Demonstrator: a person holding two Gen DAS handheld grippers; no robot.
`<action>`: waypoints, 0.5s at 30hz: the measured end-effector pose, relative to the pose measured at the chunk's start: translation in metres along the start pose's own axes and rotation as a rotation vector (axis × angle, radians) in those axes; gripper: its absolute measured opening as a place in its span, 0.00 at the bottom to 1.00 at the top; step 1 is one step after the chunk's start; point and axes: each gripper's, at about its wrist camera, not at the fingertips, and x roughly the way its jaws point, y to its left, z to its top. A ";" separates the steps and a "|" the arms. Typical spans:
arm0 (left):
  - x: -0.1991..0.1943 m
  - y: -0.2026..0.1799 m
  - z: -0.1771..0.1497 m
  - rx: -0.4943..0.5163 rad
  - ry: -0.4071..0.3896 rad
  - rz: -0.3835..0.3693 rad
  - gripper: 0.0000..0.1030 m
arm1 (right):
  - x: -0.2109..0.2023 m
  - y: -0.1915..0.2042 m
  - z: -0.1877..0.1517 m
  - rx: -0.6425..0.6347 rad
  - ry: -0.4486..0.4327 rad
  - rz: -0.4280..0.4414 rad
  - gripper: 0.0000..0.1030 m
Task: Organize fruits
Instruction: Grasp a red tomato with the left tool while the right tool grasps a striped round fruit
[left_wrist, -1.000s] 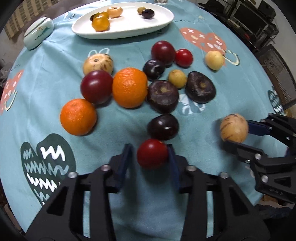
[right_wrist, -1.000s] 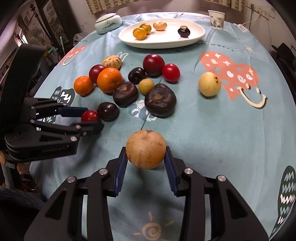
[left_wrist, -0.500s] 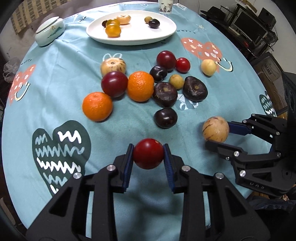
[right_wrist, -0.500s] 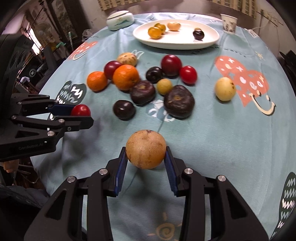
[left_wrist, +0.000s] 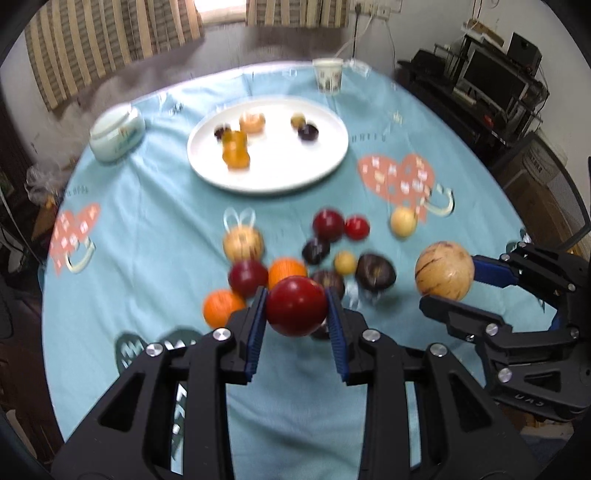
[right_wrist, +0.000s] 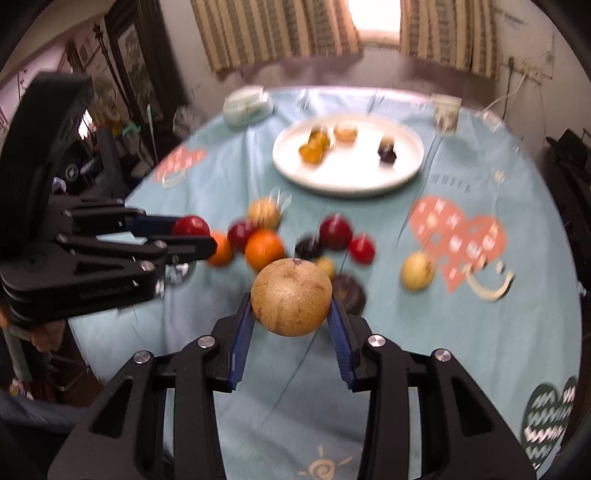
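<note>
Fruits: a glossy round dark-red fruit (left_wrist: 296, 311) sat clamped in the left hand-held gripper (left_wrist: 296, 314), a tan, brown-streaked round fruit (right_wrist: 291, 297) in the right hand-held gripper (right_wrist: 291, 314), both above the tabletop (left_wrist: 147, 229).

Bare tablecloth (left_wrist: 147, 206) lay open left of the fruit cluster (left_wrist: 288, 258) toward the white plate (left_wrist: 280, 173), whose near half was empty.
</note>
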 end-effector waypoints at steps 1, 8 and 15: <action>-0.004 -0.001 0.005 0.003 -0.013 0.009 0.31 | -0.004 -0.001 0.005 0.004 -0.016 0.002 0.39; -0.007 -0.002 0.012 0.009 -0.025 0.031 0.31 | -0.010 -0.005 0.020 0.016 -0.055 -0.005 0.39; 0.004 0.002 0.015 0.003 -0.003 0.024 0.31 | 0.004 -0.003 0.019 0.008 -0.010 0.005 0.39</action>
